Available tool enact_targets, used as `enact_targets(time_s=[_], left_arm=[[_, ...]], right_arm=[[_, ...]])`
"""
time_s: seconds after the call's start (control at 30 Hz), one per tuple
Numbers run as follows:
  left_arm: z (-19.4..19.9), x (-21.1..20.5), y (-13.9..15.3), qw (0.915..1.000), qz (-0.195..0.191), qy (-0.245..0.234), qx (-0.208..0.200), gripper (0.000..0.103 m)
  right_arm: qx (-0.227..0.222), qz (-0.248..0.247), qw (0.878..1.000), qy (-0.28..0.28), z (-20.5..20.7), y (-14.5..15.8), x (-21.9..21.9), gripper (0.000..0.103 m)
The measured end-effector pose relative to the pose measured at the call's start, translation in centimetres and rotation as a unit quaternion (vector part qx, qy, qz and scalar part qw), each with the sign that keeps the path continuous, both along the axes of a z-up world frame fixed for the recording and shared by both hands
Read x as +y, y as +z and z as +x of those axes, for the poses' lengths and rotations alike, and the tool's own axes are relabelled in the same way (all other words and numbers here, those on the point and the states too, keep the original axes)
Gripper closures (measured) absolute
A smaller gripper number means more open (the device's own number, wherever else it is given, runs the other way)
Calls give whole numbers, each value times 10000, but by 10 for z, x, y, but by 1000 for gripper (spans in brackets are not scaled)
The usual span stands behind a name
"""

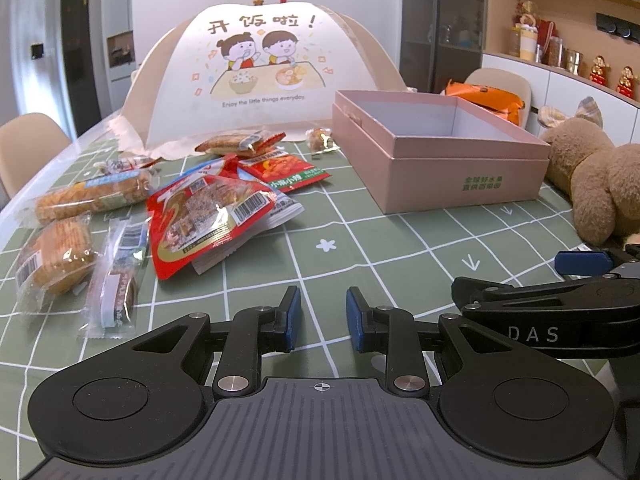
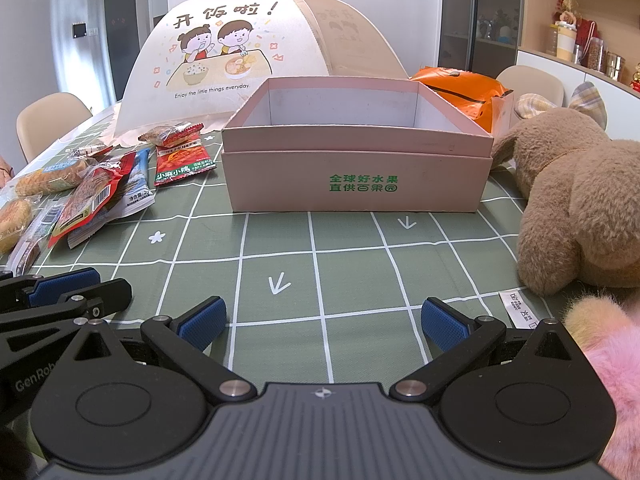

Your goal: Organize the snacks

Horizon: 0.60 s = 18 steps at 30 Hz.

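An open pink box [image 1: 440, 148] stands empty on the green checked tablecloth; it also shows in the right wrist view [image 2: 356, 176]. A pile of snack packets lies to its left: a big red packet [image 1: 208, 216], a red-green packet [image 1: 288, 172], clear-wrapped cakes [image 1: 52, 256] and a wrapped bar [image 1: 116, 280]. The pile also shows in the right wrist view [image 2: 92, 196]. My left gripper [image 1: 323, 318] is open and empty, low over the cloth, in front of the pile. My right gripper [image 2: 323, 320] is wide open and empty, in front of the box.
A folding food cover [image 1: 256, 72] with a cartoon print stands behind the snacks. A brown plush toy [image 2: 576, 200] lies right of the box, with a pink furry thing [image 2: 608, 352] near my right gripper. An orange bag [image 2: 460, 92] sits behind the box. Chairs surround the table.
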State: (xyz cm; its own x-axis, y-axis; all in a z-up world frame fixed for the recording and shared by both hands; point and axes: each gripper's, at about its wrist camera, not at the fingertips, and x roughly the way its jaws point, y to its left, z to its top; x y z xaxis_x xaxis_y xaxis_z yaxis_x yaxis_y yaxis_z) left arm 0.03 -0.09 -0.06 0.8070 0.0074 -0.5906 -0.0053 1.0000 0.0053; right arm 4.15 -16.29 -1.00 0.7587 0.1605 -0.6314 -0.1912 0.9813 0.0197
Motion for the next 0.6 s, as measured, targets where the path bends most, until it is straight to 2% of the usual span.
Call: enact_targets(time_s=[0.6], left_arm=[[0, 2, 0, 10000, -53, 1, -4, 74]], right_arm=[[21, -2, 10000, 34, 0, -1, 0, 0]])
